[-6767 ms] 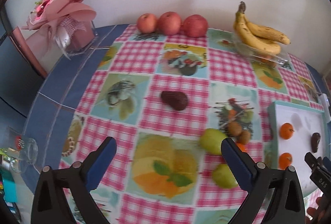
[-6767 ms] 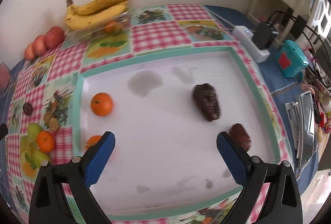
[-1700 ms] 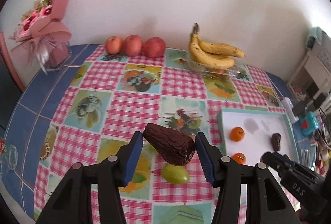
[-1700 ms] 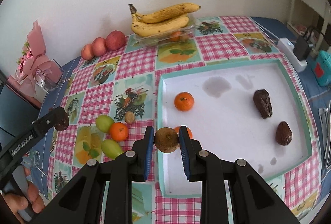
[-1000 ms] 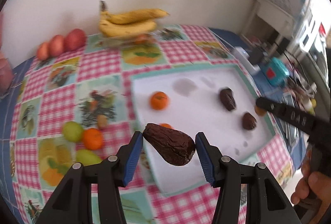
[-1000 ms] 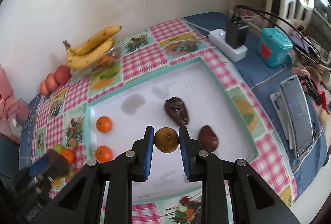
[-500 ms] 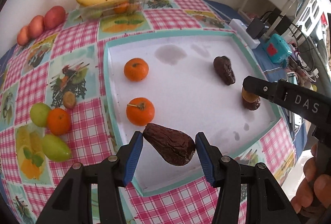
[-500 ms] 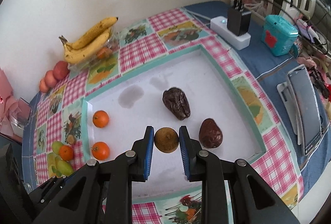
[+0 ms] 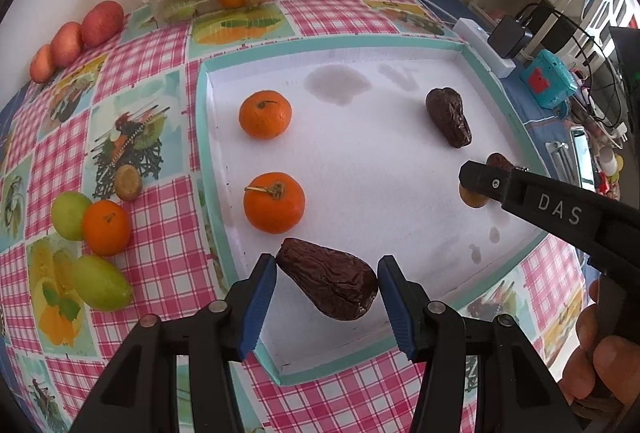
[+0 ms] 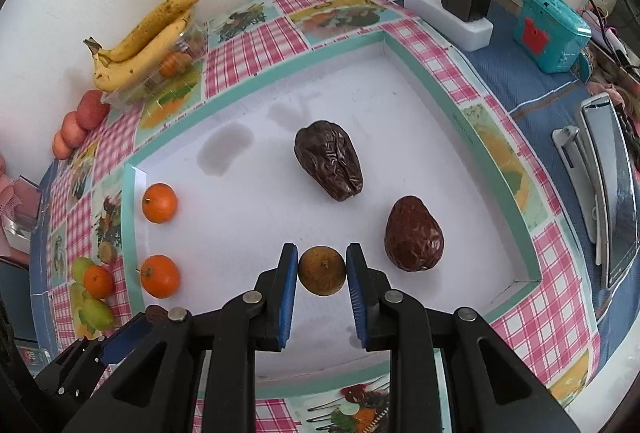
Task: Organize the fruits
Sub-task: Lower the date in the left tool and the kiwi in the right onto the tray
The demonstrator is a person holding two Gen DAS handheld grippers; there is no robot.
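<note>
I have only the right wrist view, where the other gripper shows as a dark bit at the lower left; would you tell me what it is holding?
Observer: The left gripper is shut on a dark wrinkled fruit, pear-shaped, with its narrow end at the left pad.
Operator: Thank you. Where over the tray is it?
Observer: Above the near edge of the tray, just in front of the nearer mandarin.
Operator: Is a hand in shot anywhere?
Observer: Yes, a hand grips the handle of the right gripper, the one shut on your round brown fruit.
</note>
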